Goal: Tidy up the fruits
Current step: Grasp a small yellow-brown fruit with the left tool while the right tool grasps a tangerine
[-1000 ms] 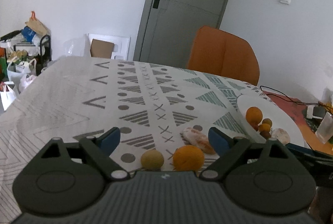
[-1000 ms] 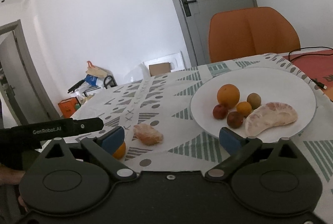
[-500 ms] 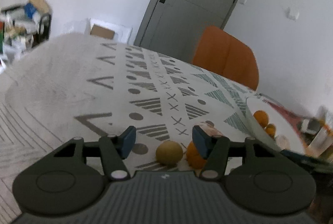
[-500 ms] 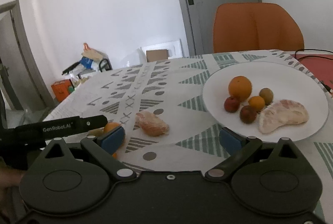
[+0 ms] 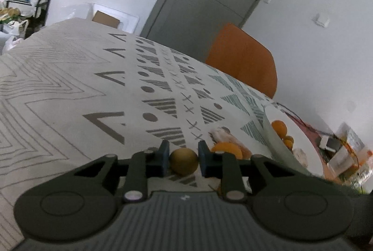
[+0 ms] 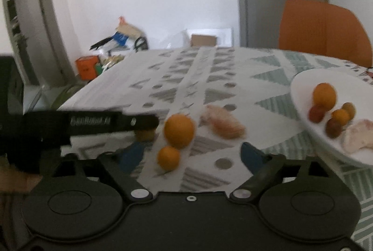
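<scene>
My left gripper (image 5: 182, 157) is shut on a small yellow-brown fruit (image 5: 183, 161) at the near edge of the patterned tablecloth. In the right wrist view the left gripper (image 6: 139, 121) reaches in from the left, the fruit (image 6: 145, 135) partly hidden under it. An orange (image 6: 179, 130), a smaller orange (image 6: 168, 157) and a peeled pomelo piece (image 6: 223, 125) lie beside it. My right gripper (image 6: 193, 155) is open and empty above the cloth. A white plate (image 6: 303, 80) at right holds several fruits and a pomelo segment (image 6: 357, 136).
An orange chair (image 6: 324, 29) stands behind the table by a grey door (image 5: 209, 1). Bags and boxes (image 6: 116, 41) clutter the floor at far left. Cables and small items (image 5: 338, 146) lie on the table beyond the plate (image 5: 300, 134).
My left gripper has closed its jaws around the yellow-brown fruit and tilted. My right gripper has swung left, so the plate now sits at the right edge of its view.
</scene>
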A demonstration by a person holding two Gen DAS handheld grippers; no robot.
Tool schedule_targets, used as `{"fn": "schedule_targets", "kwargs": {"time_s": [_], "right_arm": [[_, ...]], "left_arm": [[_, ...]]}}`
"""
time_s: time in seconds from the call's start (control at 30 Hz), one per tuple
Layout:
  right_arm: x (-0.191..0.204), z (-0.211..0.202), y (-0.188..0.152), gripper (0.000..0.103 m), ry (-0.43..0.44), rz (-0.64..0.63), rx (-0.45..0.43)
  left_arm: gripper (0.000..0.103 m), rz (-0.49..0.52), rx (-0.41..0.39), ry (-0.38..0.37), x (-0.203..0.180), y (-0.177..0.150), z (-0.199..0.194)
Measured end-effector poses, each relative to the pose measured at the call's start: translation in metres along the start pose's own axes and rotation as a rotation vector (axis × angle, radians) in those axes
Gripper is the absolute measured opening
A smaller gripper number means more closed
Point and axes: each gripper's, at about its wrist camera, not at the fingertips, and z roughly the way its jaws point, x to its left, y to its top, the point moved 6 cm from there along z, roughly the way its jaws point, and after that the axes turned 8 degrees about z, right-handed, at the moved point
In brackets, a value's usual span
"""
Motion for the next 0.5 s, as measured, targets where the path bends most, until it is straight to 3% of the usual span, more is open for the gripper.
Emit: {"fn": "schedule_targets", "kwargs": {"time_s": [0.1,0.2,0.27,0.33,0.37,0.5], "right_arm": [[0.0,0.003,-0.005,0.064,0.004,0.011,0.026],[0.003,0.004,-0.003,0.062,-0.003,-0.006,0.016],[0.007,0.007,-0.003,0.052,-0.003,-0.019,0.013],[0.012,0.009,-0.002,0.026,-0.007,-0.037,0.012],[0.014,0.01,-0.002,0.021,-0.006,-0.038,0.015],[0.013,0.008,-0.001,0.021,-0.004,-0.021,0.011]], "left_arm": [[0.025,-0.013,-0.024,0.007,0.005,0.005,-0.003],[0.025,-0.007,-0.041,0.013,0.005,0.008,-0.008],[0.025,-0.003,-0.052,0.012,0.003,0.011,-0.009],[0.025,0.004,-0.059,0.019,0.003,0.012,-0.009],[0.025,0.004,-0.061,0.023,0.003,0.013,-0.009],[0.025,-0.006,-0.064,0.038,0.007,0.013,-0.008]]}}
